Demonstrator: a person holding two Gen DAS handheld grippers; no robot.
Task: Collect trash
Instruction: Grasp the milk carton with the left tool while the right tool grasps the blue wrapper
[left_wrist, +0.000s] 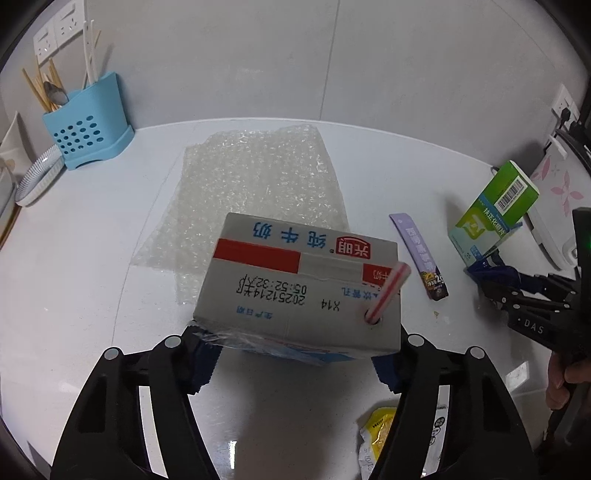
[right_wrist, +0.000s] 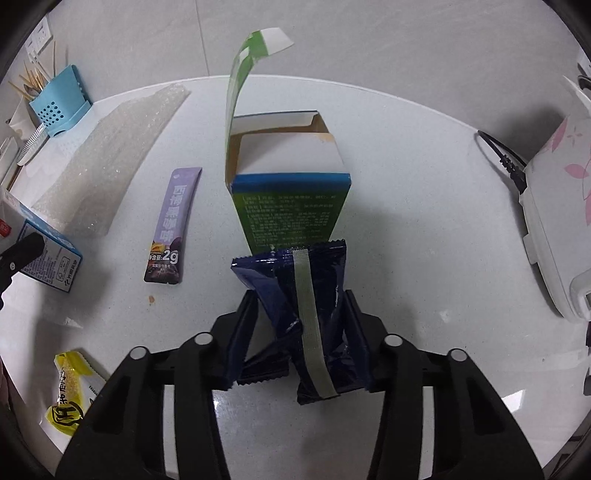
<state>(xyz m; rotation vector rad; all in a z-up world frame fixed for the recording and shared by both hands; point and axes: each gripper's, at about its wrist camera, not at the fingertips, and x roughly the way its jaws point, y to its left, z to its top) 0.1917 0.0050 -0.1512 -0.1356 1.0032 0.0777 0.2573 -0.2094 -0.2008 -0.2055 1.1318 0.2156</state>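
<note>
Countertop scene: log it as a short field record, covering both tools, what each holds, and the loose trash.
left tool: shut on milk carton, straw in its hole
right tool: shut on dark blue wrapper
in front of right tool: open green box, flap up
loose trash: purple sachet, yellow packet, bubble wrap
surface: white countertop
other items: blue utensil holder, white appliance

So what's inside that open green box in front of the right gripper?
The green box shows only bare white and brown inner walls near its opening; the dark blue wrapper covers its lower end.
</note>
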